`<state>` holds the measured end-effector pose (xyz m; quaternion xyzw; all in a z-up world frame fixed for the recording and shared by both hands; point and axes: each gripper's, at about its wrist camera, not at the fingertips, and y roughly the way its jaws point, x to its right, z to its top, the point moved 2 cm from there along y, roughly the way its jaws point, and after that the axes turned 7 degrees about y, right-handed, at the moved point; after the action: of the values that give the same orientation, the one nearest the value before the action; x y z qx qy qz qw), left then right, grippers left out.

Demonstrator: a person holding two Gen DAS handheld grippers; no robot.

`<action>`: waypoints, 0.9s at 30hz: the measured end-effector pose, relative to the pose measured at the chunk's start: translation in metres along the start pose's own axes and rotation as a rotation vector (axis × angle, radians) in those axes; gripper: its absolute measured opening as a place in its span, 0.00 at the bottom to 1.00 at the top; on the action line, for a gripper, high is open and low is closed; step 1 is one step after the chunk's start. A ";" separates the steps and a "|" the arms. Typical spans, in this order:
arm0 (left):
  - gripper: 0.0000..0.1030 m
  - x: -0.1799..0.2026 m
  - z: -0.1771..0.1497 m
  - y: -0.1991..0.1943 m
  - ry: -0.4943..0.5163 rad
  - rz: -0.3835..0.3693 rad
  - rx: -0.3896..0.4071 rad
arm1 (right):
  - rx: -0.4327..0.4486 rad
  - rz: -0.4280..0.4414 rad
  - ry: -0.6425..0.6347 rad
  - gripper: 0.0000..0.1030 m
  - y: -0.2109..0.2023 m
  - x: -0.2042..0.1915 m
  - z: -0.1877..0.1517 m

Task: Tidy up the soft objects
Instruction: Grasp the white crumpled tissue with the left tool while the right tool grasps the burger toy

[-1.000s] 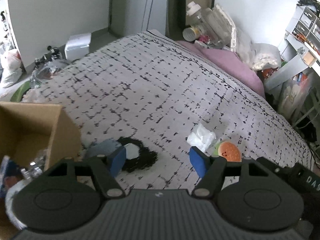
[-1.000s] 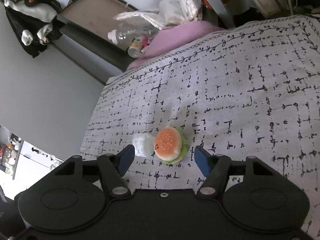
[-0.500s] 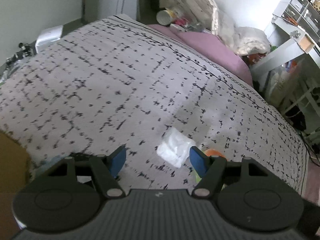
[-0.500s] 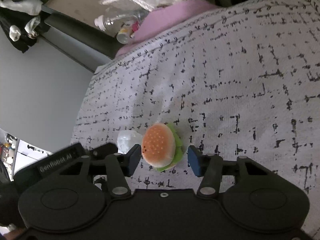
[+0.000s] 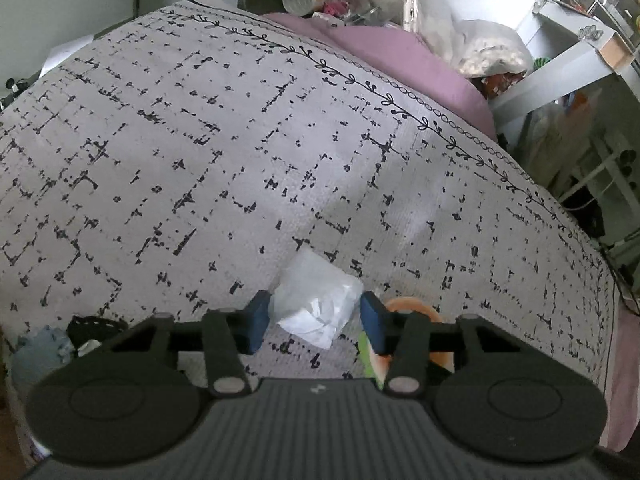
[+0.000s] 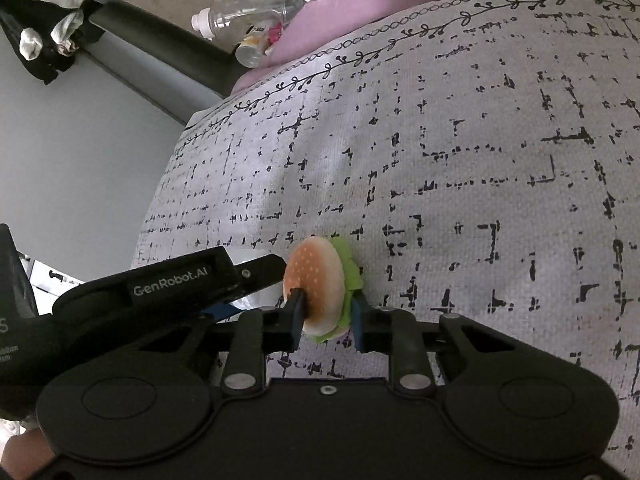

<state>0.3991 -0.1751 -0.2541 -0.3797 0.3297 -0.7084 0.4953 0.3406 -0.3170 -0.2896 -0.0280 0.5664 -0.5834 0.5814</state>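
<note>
A white crinkly soft packet [image 5: 316, 304] lies on the grey patterned bedspread [image 5: 240, 160]. My left gripper [image 5: 316, 316] straddles it; the jaws are closing and both blue pads touch its sides. Just right of it lies a plush burger [image 6: 316, 280] with an orange bun and green lettuce, half hidden in the left wrist view [image 5: 416, 306]. My right gripper [image 6: 326, 316] is closing on the burger and its pads pinch it at both sides. In the right wrist view a finger [image 6: 256, 270] of the left gripper shows close beside the burger.
A black cloth [image 5: 94, 326] and a blue-grey soft thing [image 5: 40, 348] lie at the bed's near left. A pink pillow [image 5: 400, 52], bottles [image 6: 248, 20] and bags crowd the far end. White shelving [image 5: 568, 64] stands to the right of the bed.
The left gripper moved right, away from the cardboard box and black cloth, sank over the white packet and narrowed around it. The right gripper came down and closed on the burger.
</note>
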 end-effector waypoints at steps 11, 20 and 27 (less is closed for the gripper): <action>0.41 -0.011 -0.002 -0.037 -0.030 0.032 0.056 | 0.022 0.011 -0.005 0.19 -0.011 -0.005 0.000; 0.41 -0.025 -0.009 -0.085 -0.059 0.060 0.116 | 0.069 0.033 -0.026 0.19 -0.034 -0.018 -0.002; 0.41 -0.043 -0.019 -0.122 -0.092 0.090 0.153 | 0.117 0.053 -0.103 0.18 -0.052 -0.040 -0.007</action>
<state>0.3371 -0.0965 -0.1700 -0.3576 0.2683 -0.6904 0.5688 0.3156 -0.3007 -0.2311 -0.0089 0.5014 -0.5975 0.6257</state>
